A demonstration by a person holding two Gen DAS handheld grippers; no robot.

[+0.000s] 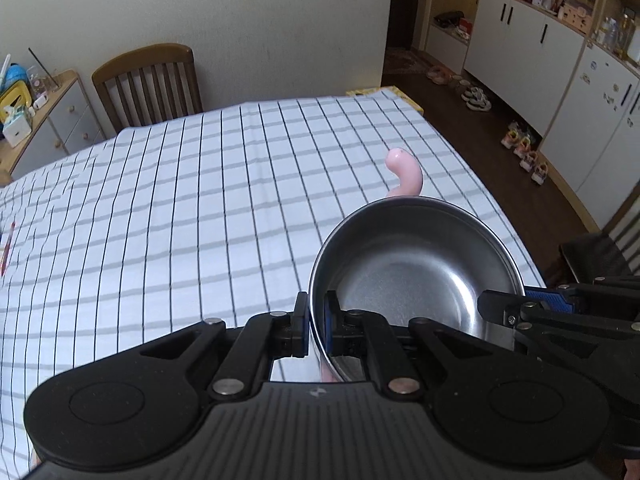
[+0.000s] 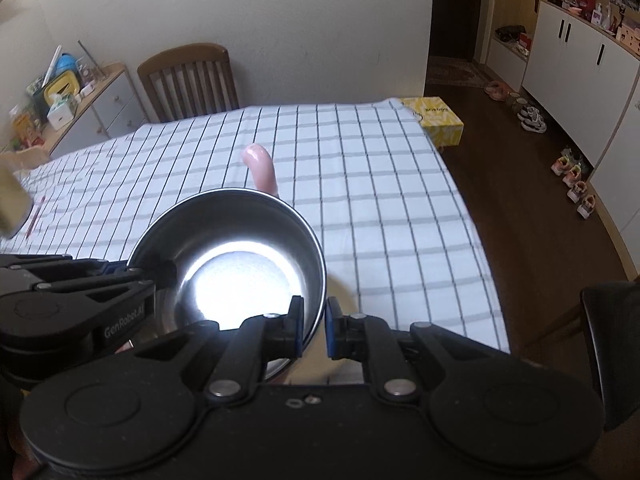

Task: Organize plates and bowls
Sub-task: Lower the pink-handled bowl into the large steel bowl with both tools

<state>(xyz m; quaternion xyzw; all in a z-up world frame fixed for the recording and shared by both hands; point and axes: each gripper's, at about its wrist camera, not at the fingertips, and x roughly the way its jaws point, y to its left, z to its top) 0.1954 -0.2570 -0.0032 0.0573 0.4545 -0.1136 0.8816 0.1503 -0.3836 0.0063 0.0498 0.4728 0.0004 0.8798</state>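
Both grippers are pinching the same steel bowl (image 1: 416,264), one on each side of its rim, so the load is being shared and the bowl is staying fairly level instead of tipping off a single thin grip. The left gripper (image 1: 316,326) is closed down narrow on the rim's left part, one blue pad outside the wall and the other inside; the right gripper (image 2: 314,328) is doing the same on the opposite side, its jaws likewise almost together with only the thin metal wall between them. Each gripper is showing up as a dark side shape at the edge of the other's view, which fits an opposed two-handed hold. The bowl is appearing to hang in the air over the near right part of the checked tablecloth (image 1: 180,208), closer to the table's right edge than to its left, and not resting on the cloth as far as can be judged. A pink curved object (image 1: 406,174) is rising just behind the bowl's far rim; whether it belongs to the bowl, like a handle, or is something apart underneath cannot be told. A wooden chair (image 1: 150,80) is standing at the far edge, and a yellow box (image 2: 436,120) is sitting by the far right corner. No plates are showing, so the sorting seems to be at a carrying stage, with the bowl's destination out of sight.
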